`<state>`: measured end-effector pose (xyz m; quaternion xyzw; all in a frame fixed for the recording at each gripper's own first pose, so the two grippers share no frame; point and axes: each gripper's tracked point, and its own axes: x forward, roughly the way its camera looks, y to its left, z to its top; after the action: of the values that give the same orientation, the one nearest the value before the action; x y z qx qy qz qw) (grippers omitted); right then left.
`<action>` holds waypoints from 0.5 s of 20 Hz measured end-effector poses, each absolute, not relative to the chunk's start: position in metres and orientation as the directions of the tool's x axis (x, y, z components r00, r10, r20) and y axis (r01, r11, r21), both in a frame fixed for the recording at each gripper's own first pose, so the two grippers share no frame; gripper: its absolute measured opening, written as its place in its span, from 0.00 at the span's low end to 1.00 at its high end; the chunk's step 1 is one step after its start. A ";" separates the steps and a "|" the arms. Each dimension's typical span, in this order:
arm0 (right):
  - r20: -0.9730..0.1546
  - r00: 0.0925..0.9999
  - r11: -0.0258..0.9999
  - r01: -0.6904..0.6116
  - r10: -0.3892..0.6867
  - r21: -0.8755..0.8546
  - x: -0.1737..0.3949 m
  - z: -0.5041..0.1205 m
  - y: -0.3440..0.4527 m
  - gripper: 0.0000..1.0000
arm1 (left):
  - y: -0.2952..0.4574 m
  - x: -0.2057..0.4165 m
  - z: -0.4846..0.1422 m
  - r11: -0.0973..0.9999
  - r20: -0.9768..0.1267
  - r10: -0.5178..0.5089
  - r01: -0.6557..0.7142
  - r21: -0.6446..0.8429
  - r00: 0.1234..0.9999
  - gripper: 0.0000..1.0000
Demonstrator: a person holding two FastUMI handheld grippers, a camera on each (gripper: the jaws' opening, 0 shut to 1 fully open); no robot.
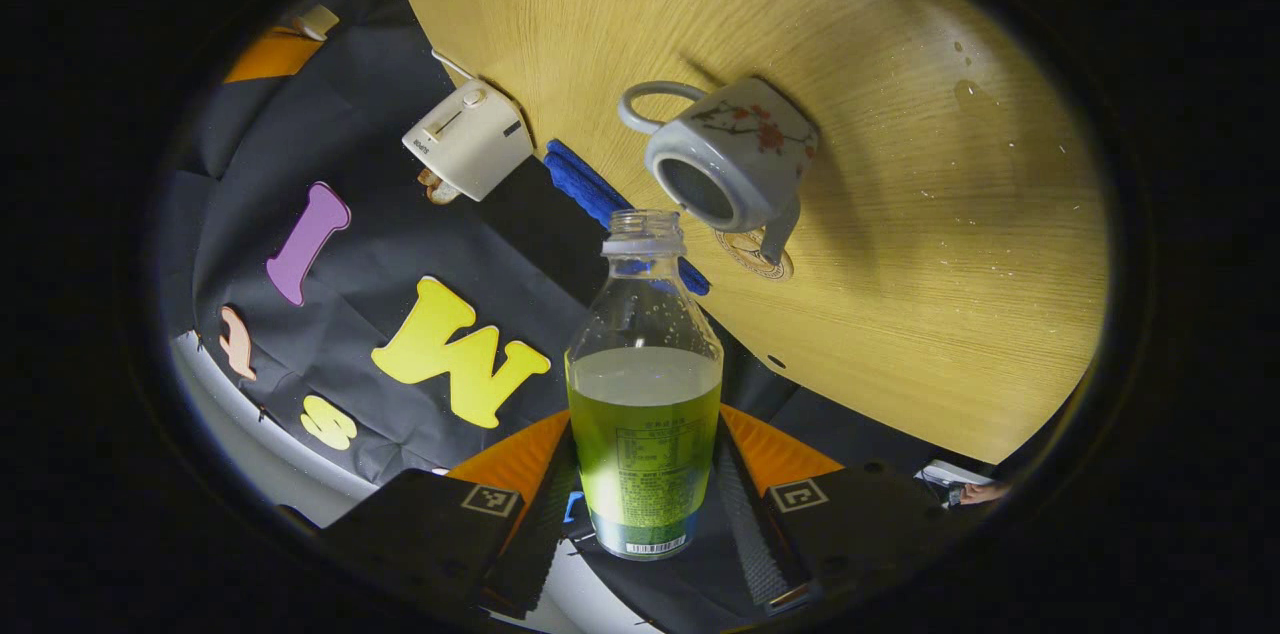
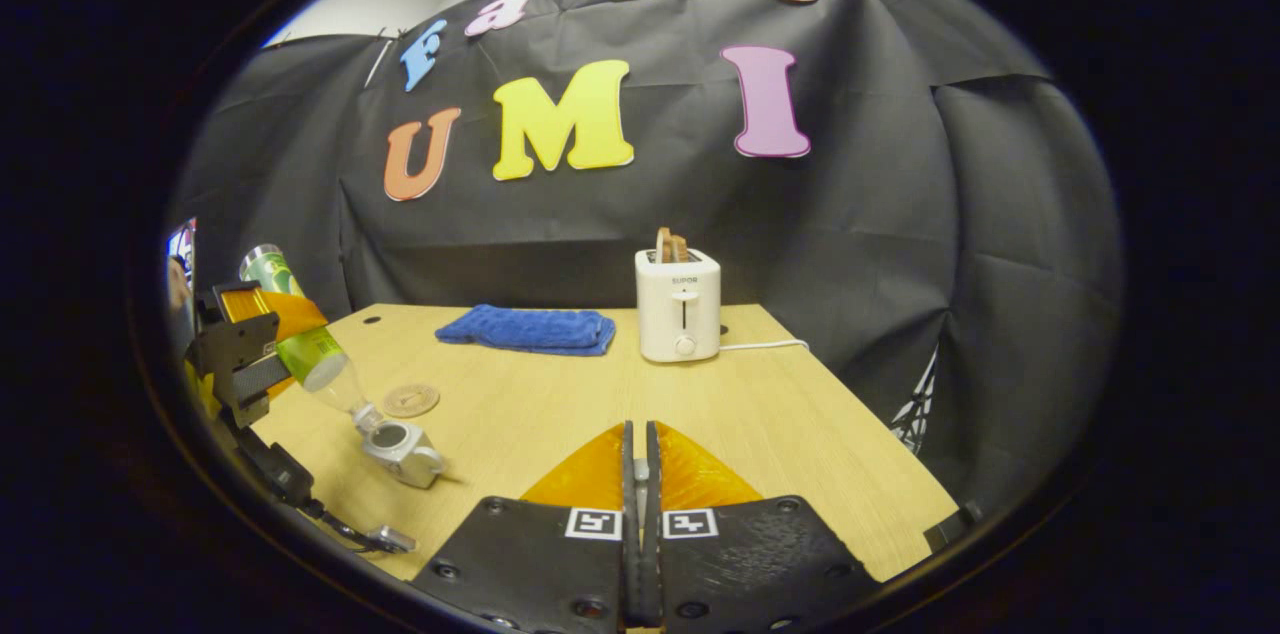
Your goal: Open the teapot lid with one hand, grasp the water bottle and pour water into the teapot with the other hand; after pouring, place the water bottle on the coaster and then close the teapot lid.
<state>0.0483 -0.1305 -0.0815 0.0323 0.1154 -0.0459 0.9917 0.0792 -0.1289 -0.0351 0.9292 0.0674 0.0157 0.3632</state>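
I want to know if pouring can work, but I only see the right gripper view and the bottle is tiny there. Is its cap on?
Observer: No. In the left gripper view the water bottle has no cap; its mouth is open.
Operator: Is the teapot open too?
Observer: Yes, the teapot has no lid on; its opening faces the bottle's mouth.
Operator: How full is the bottle?
Observer: About half, with greenish liquid.

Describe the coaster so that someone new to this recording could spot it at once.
On the light wooden table, look left of the folded blue cloth and the white toaster. The round, flat tan coaster lies just behind the small grey-white teapot, under the tilted bottle. It is the thinnest item there, a disc with a patterned face.
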 end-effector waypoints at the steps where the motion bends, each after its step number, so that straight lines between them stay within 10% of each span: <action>1: -0.231 0.969 0.994 0.096 -0.081 0.053 0.049 -0.082 -0.130 0.00 | -0.130 0.078 -0.035 -0.730 -0.015 0.133 0.108 0.675 0.991 0.76; 10: -0.242 0.967 0.995 0.095 -0.081 0.043 0.051 -0.086 -0.130 0.00 | -0.132 0.078 -0.032 -0.726 0.010 0.109 0.073 0.684 0.994 0.76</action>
<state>0.0512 -0.1300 -0.0857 0.0272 0.1209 -0.0444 0.9913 0.0779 -0.1317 -0.0321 0.9286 0.0491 0.0247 0.3670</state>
